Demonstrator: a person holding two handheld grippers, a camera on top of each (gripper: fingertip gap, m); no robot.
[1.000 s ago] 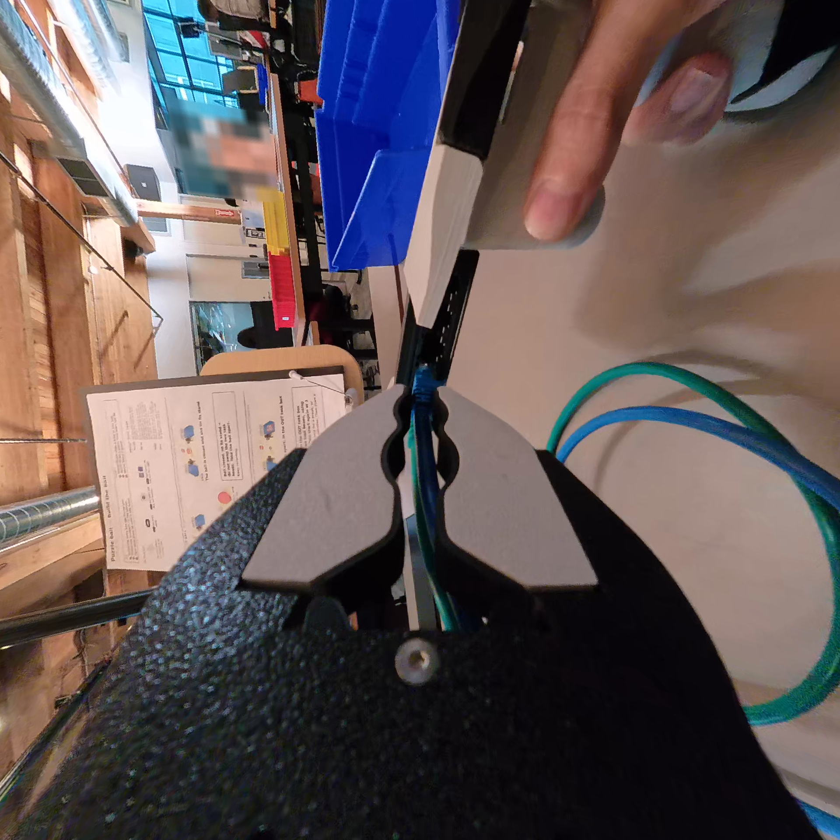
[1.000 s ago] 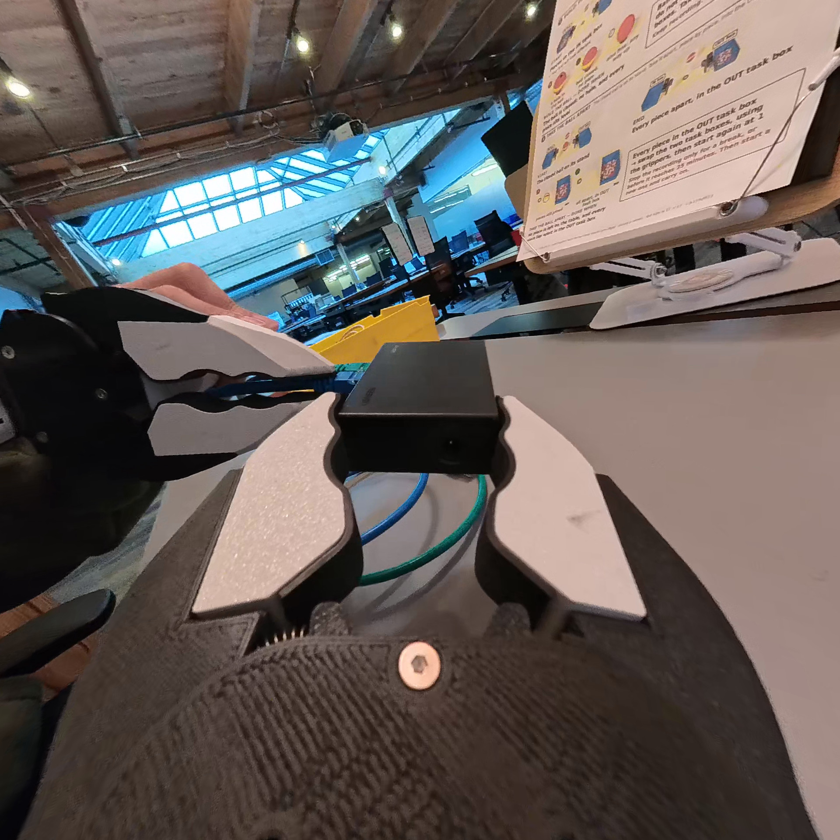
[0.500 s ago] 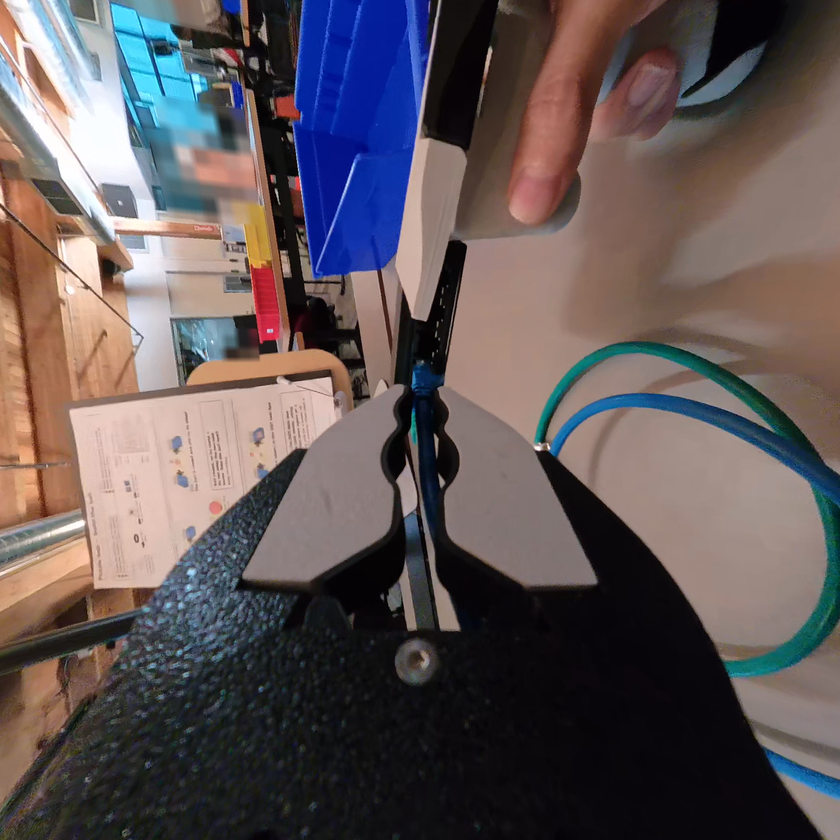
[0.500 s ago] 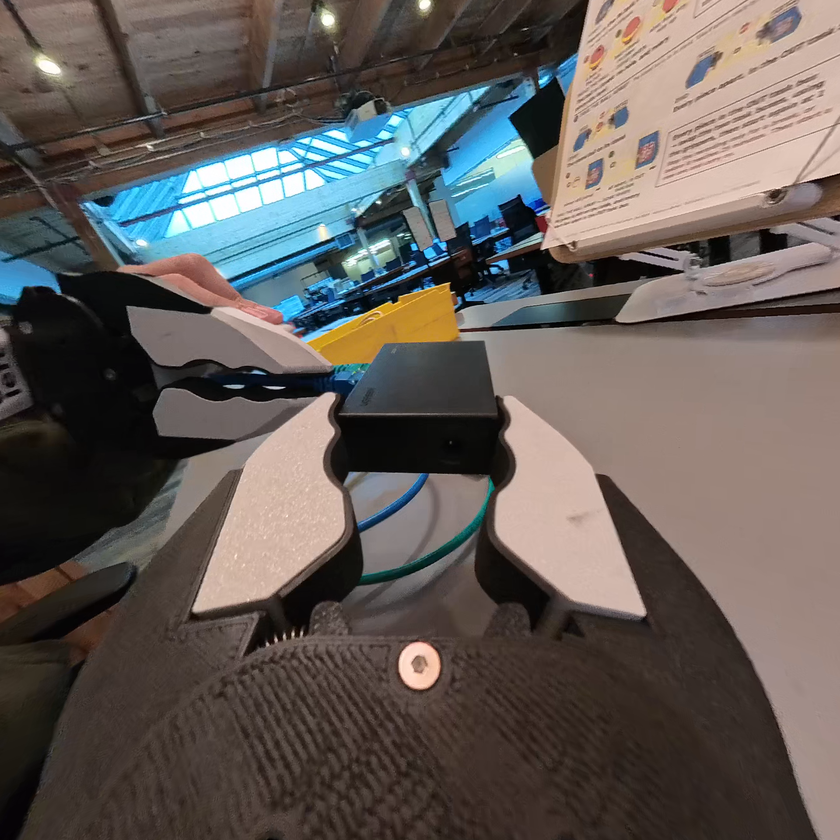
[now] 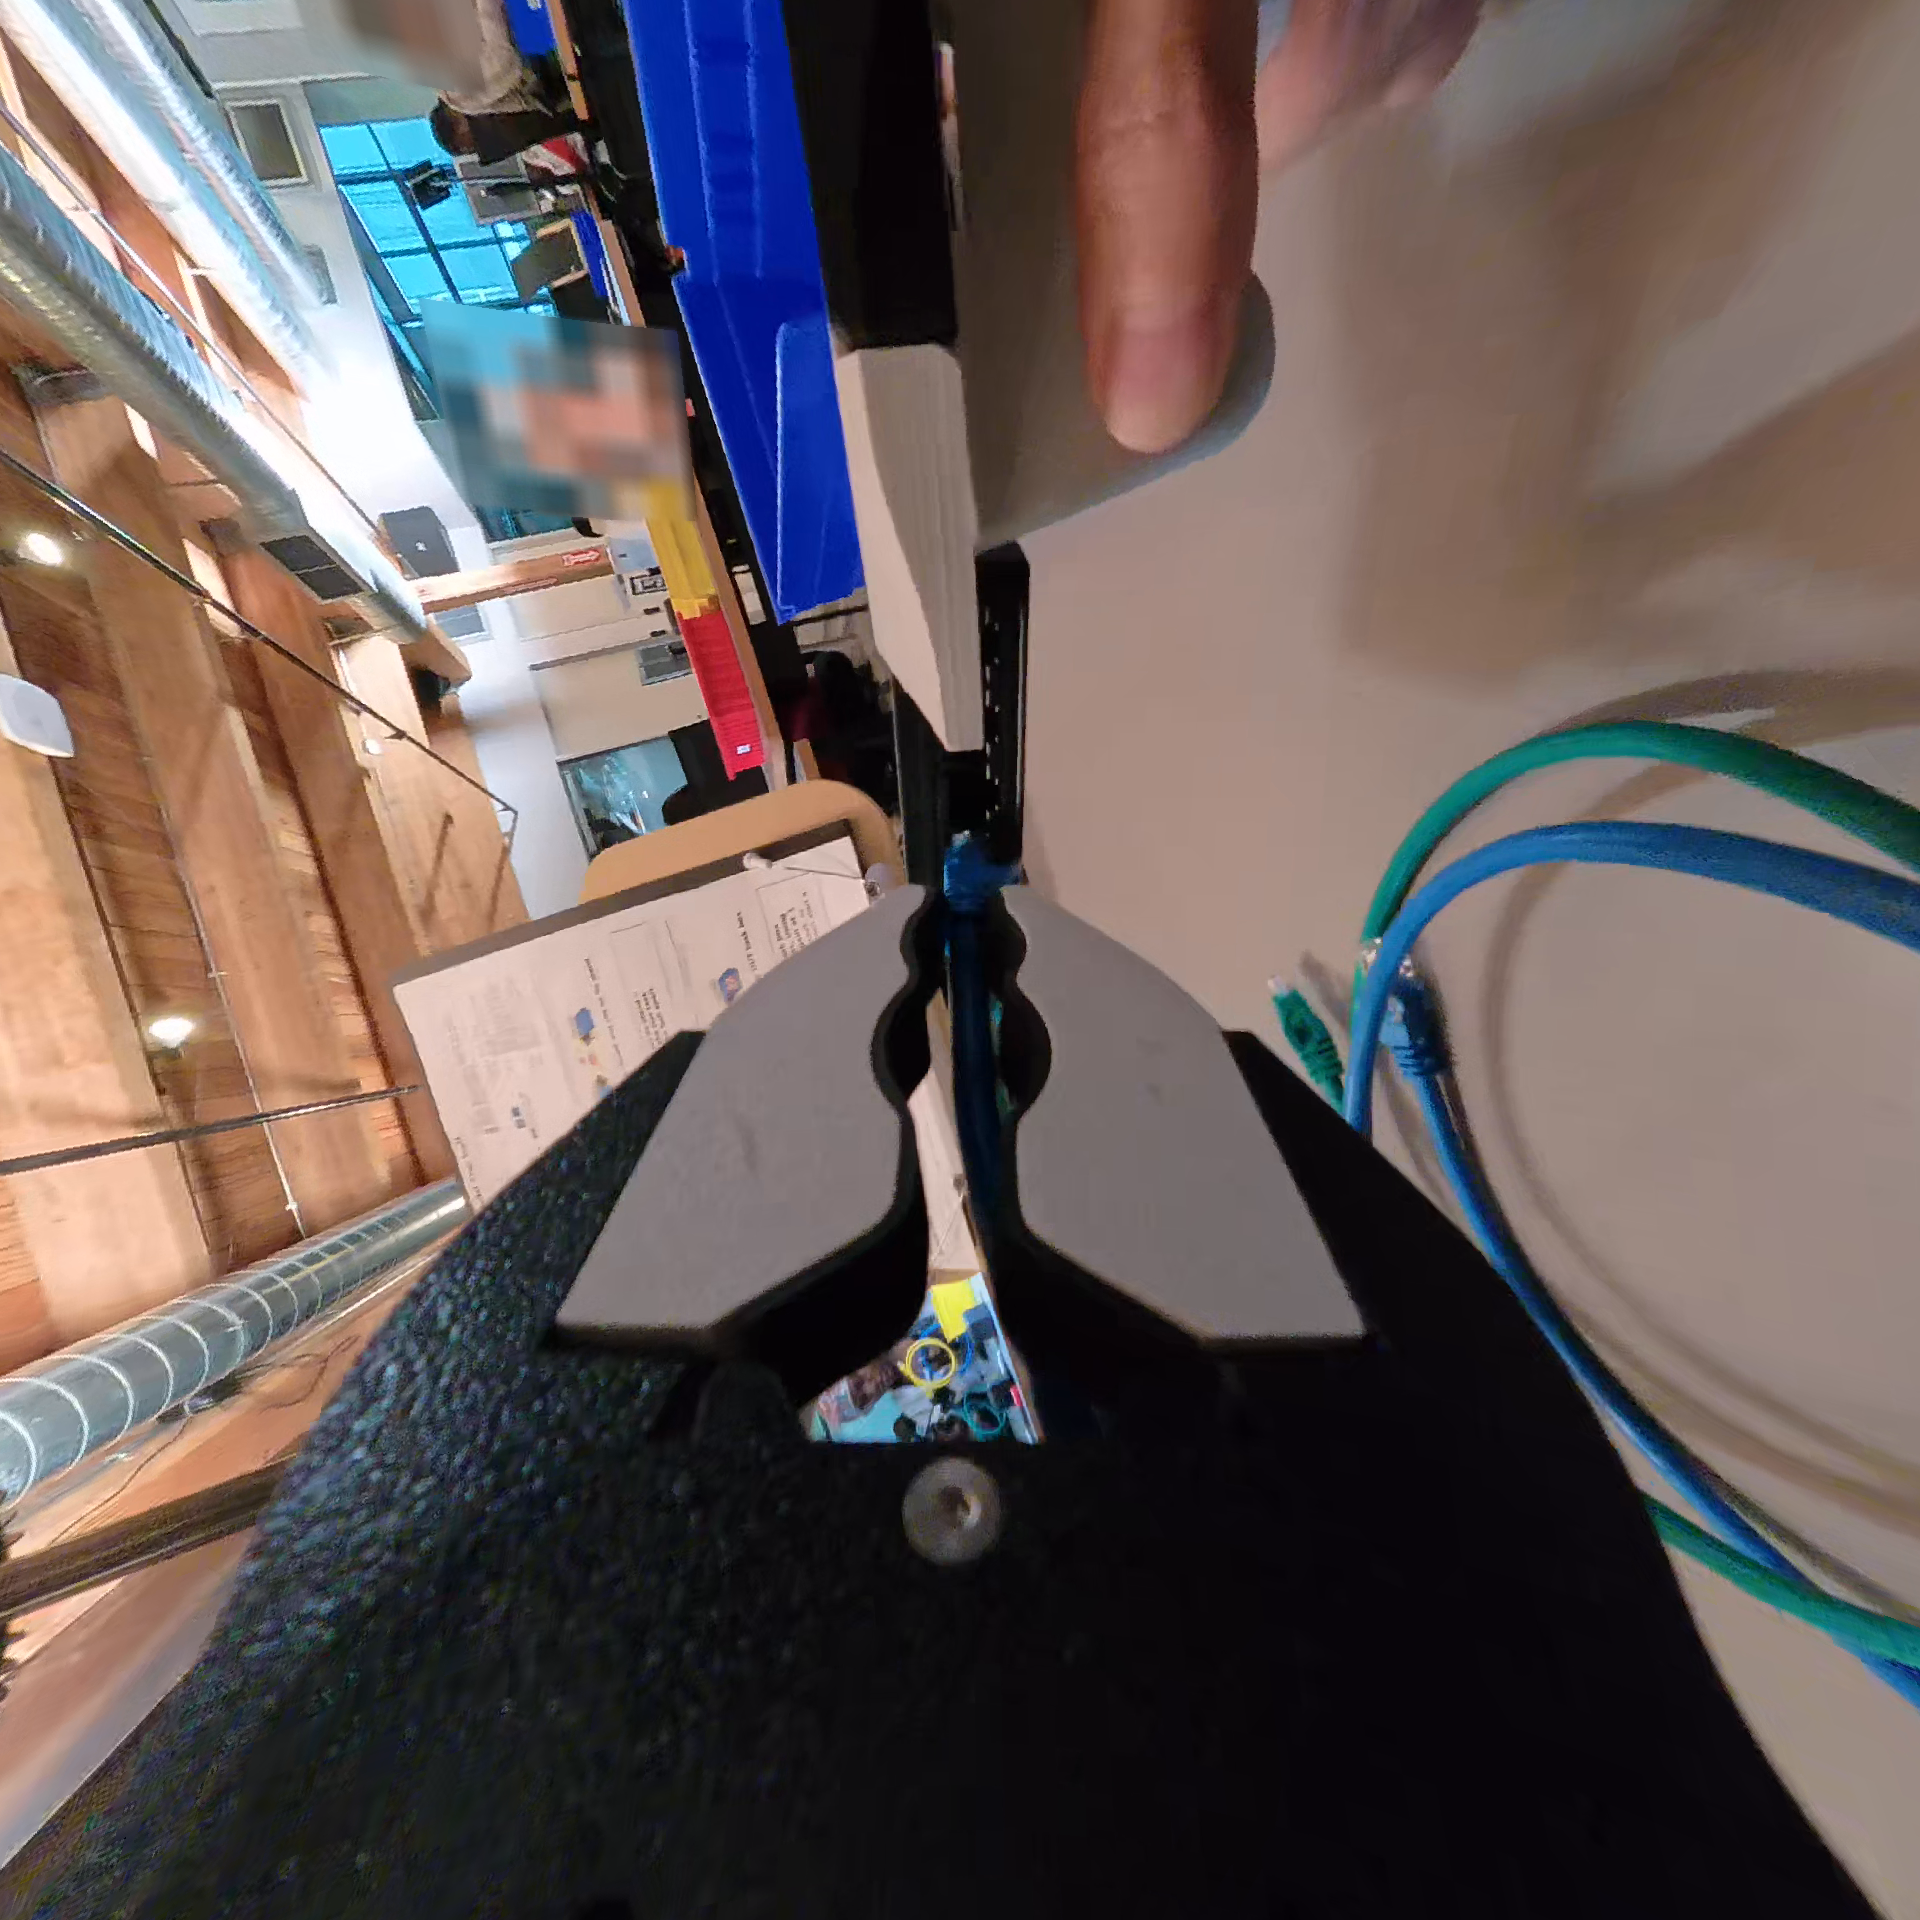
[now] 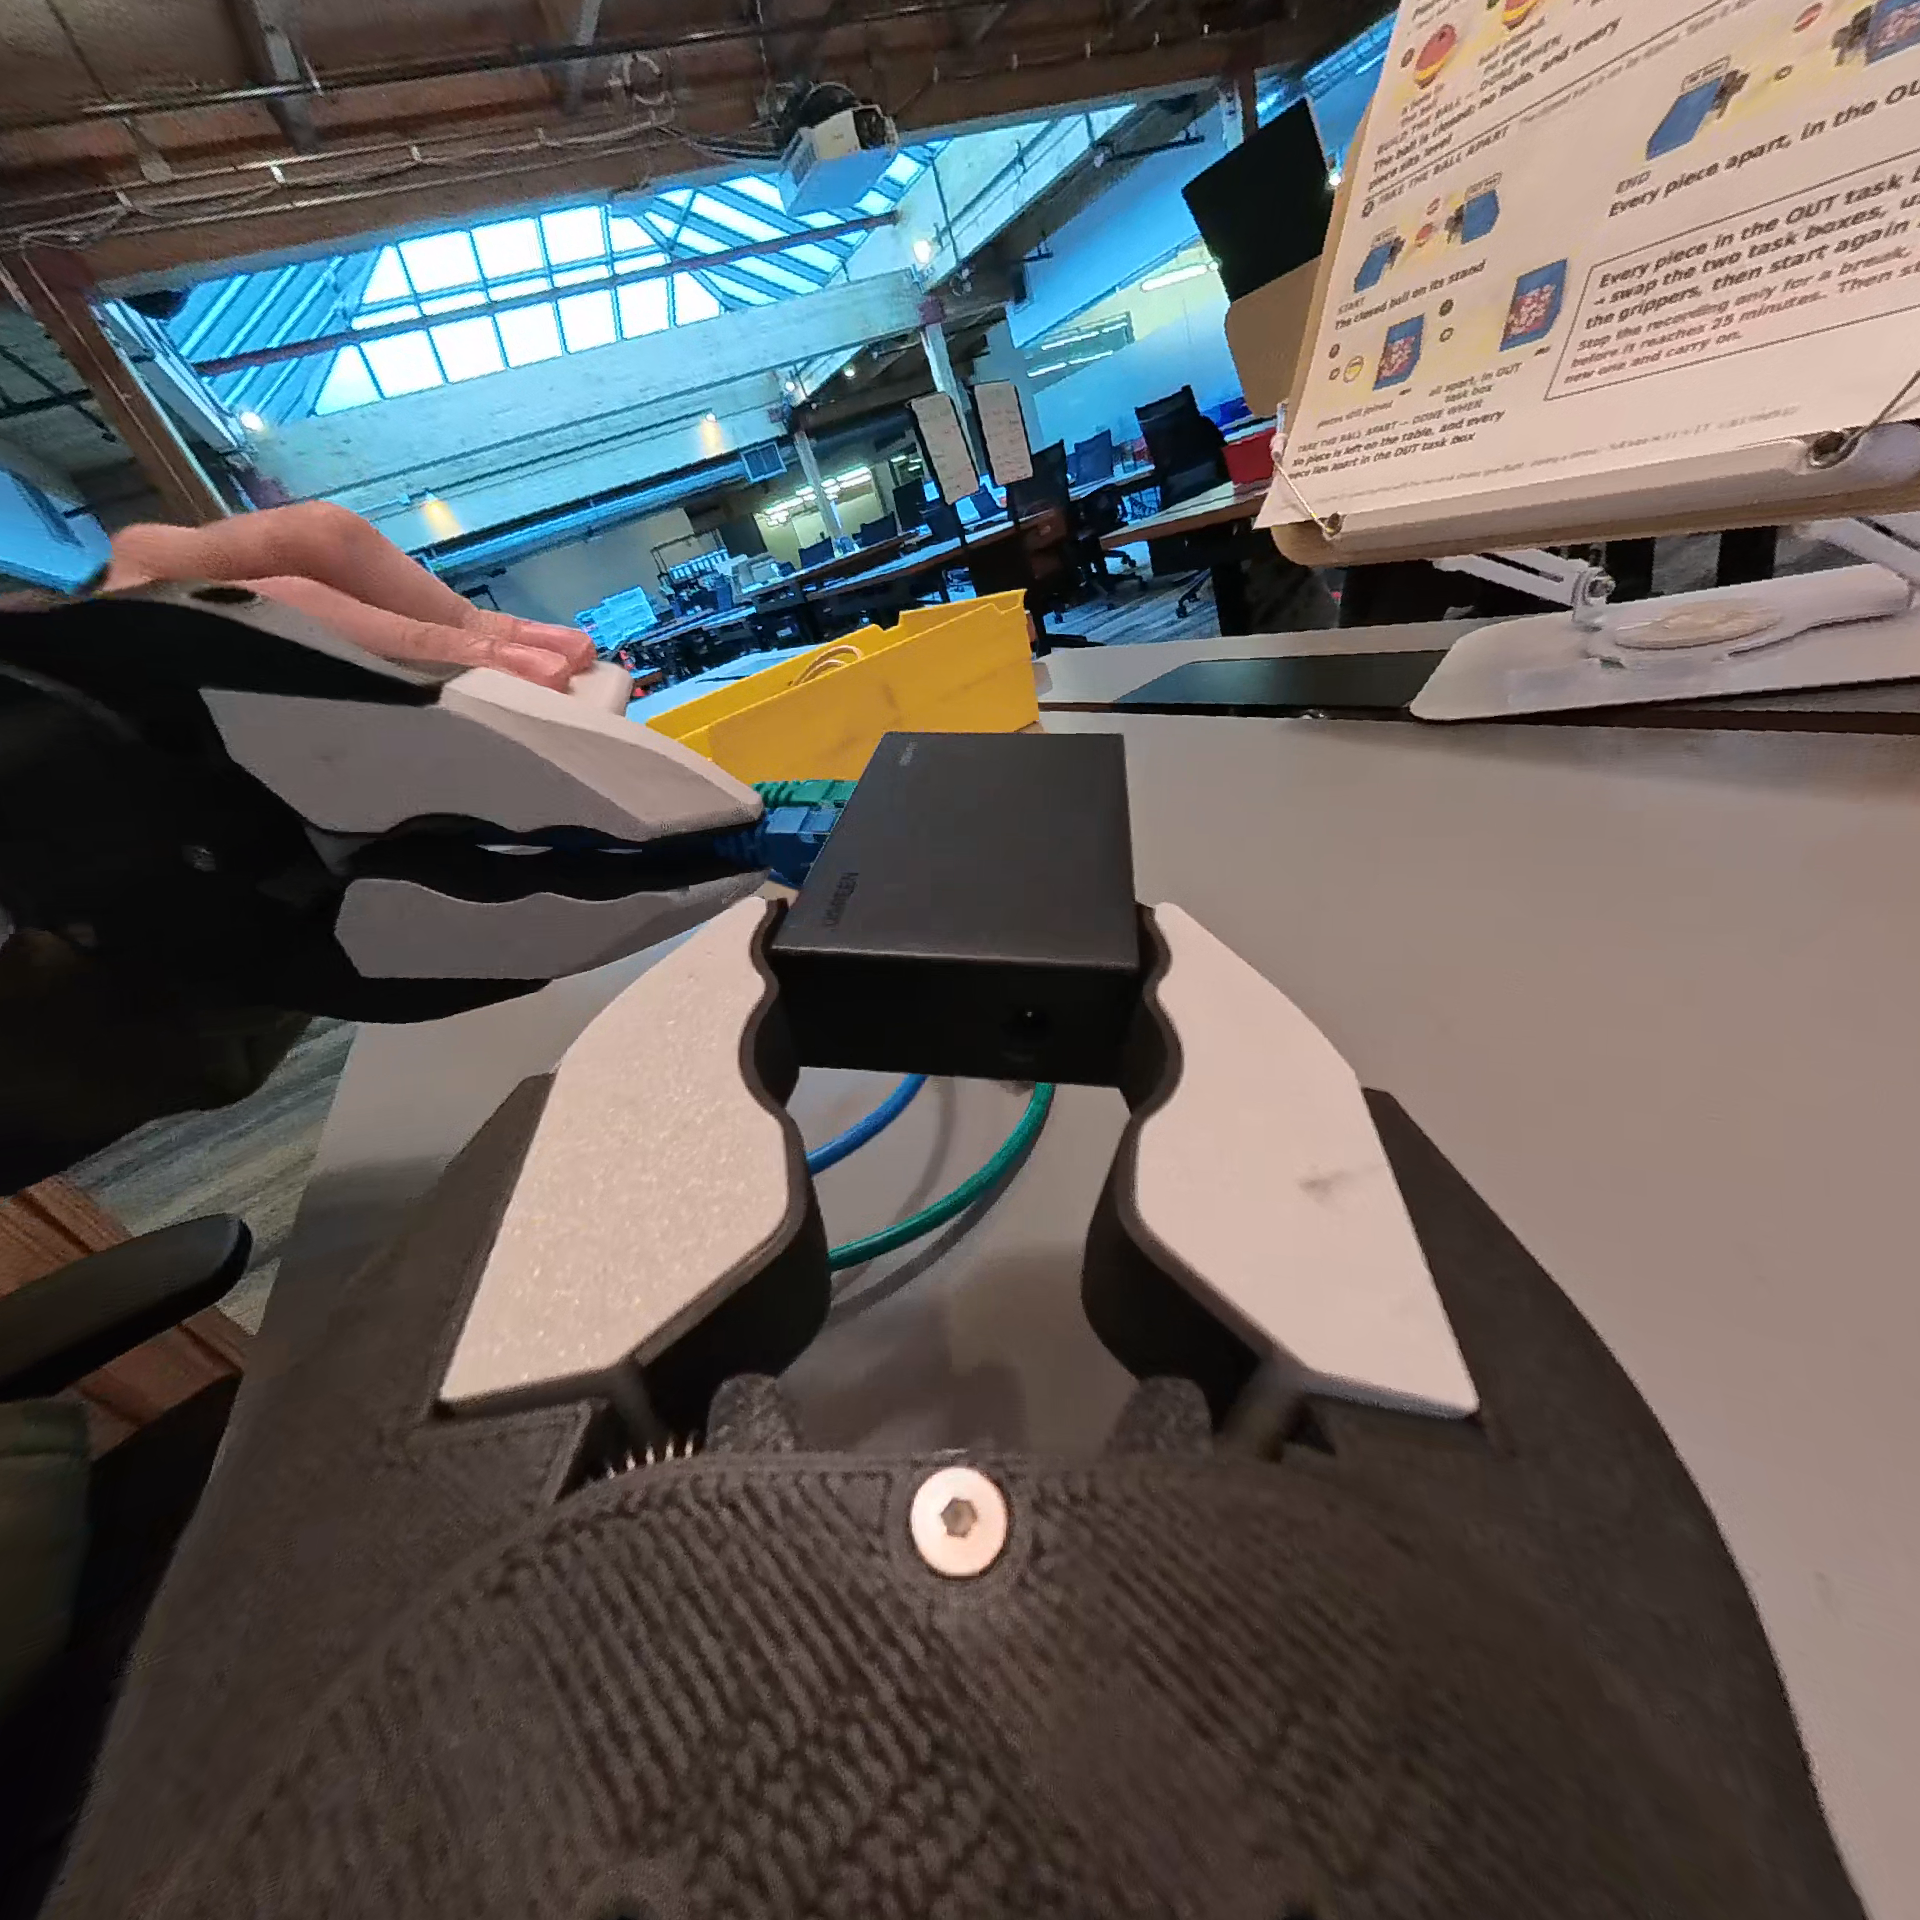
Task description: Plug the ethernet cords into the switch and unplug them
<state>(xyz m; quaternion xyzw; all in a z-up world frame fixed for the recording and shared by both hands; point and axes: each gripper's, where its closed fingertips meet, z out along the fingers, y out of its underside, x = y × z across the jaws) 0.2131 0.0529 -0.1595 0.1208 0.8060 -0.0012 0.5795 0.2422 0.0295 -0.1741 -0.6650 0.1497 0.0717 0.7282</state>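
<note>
The right tool [image 6: 956,925] is clenched on the near end of the black switch [image 6: 971,883], holding it up off the grey counter [image 6: 1507,987] close to the counter's left edge. The left tool [image 5: 961,914] is clenched on the blue cord [image 5: 977,1060] just behind its plug [image 6: 795,836], which sits at the switch's port face; whether it is fully seated cannot be told (the ports are turned away from both cameras). A green plug [image 6: 805,800] sits just beside it at the same face. The free ends of both cords [image 5: 1351,1029] lie loose on the counter among their loops. The likely trouble is a skewed push or pull: if the left tool is not square to the port, the plug may jam or its latch may catch, and the switch, gripped only at one end, could twist in the right tool. The slack loops below could also snag a tool. To the right the counter lies open; to the left the edge drops away, and a yellow bin [image 6: 862,696] stands close behind the switch.
</note>
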